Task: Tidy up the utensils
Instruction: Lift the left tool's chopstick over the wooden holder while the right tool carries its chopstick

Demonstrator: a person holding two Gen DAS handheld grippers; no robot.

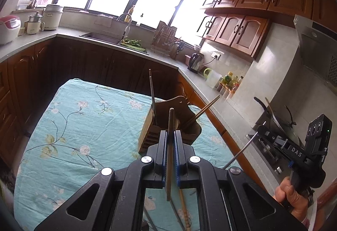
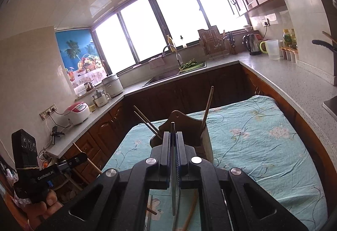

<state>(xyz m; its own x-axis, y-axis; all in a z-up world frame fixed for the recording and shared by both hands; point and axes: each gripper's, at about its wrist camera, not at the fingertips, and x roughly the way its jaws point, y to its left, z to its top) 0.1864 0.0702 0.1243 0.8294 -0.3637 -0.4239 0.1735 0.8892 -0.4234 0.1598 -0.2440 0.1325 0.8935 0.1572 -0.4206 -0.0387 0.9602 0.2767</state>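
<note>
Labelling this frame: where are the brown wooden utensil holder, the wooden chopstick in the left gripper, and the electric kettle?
Brown wooden utensil holder [image 1: 166, 123]: left wrist view, front wall.
Wooden chopstick [image 1: 170, 146]: left wrist view, mid-shaft.
Electric kettle [image 1: 195, 62]: left wrist view, body.

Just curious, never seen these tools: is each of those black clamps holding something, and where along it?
Yes. The left gripper pinches a wooden chopstick around mid-length; the right gripper pinches a thin metal chopstick near its upper end.

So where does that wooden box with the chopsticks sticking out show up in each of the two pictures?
Left wrist view: the wooden holder stands centre, just beyond the gripper's tips, on the blue flowered cloth.
Right wrist view: the wooden holder stands centre again, partly hidden behind the gripper's tips.
Shared landmark: the sink tap under the windows.
</note>
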